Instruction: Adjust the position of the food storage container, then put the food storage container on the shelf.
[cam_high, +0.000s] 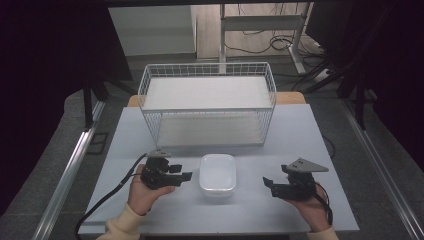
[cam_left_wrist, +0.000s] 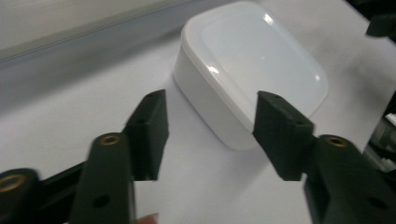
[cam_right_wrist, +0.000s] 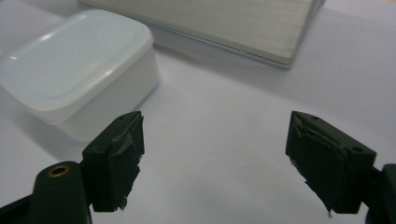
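A white lidded plastic box (cam_high: 218, 173) sits on the pale table (cam_high: 290, 135), near the front and between my two grippers. My left gripper (cam_high: 183, 171) is held in a hand just left of the box and points right at it. In the left gripper view the jaws (cam_left_wrist: 210, 116) stand open, with the box (cam_left_wrist: 252, 70) just beyond them and its near corner in line with the gap. My right gripper (cam_high: 269, 185) is a little way right of the box, pointing left. Its jaws (cam_right_wrist: 215, 135) are wide open over bare table, with the box (cam_right_wrist: 74, 65) ahead to the left.
A white wire basket (cam_high: 207, 66) with two pale shelf boards stands across the back half of the table; its lower board (cam_right_wrist: 224, 23) lies ahead of the right gripper. Cables trail from both grippers off the front edge. Desk legs and cables stand behind the table.
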